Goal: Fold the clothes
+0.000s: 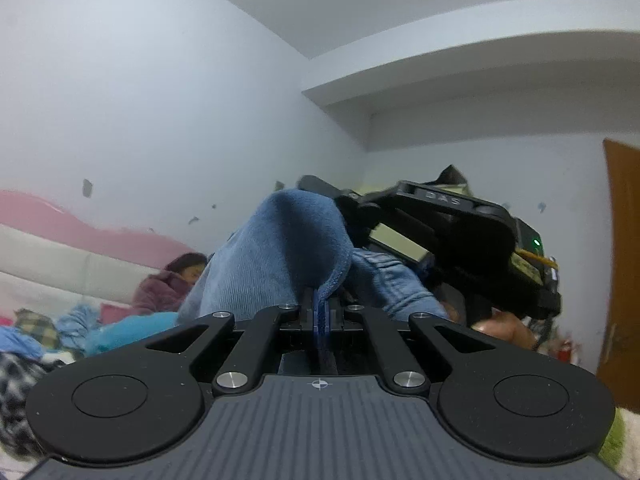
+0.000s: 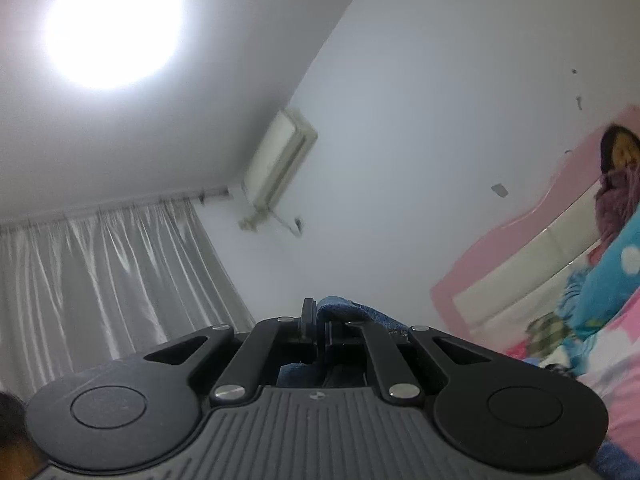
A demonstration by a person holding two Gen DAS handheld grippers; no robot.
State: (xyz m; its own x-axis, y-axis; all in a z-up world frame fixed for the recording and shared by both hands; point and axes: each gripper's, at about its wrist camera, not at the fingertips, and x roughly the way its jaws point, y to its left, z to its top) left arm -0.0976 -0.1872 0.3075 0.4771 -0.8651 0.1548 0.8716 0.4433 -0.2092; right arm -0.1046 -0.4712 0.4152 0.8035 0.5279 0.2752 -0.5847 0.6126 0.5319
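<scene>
Both grippers are up in the air: the left gripper (image 1: 321, 312) is clamped on a fold of the blue garment (image 1: 280, 248), and the right gripper (image 2: 320, 320) pinches another edge just beside it. The cloth looks soft, light and floppy, draping over the fingers, so hems or corners look like the surest holds.

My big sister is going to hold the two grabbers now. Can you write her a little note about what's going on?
Left gripper: shut on the blue garment, pinching an edge, cloth bunched up above the fingers.
Right gripper: shut on the same blue cloth. In the left view it is close by, to the right.
Both point up toward the ceiling, so the garment is lifted off the bed.
Other clothes lie heaped on the bed.
Done: garment picked up by both grippers.
Left: no finished fold shows; lay it down, fold it, then the pile.
</scene>
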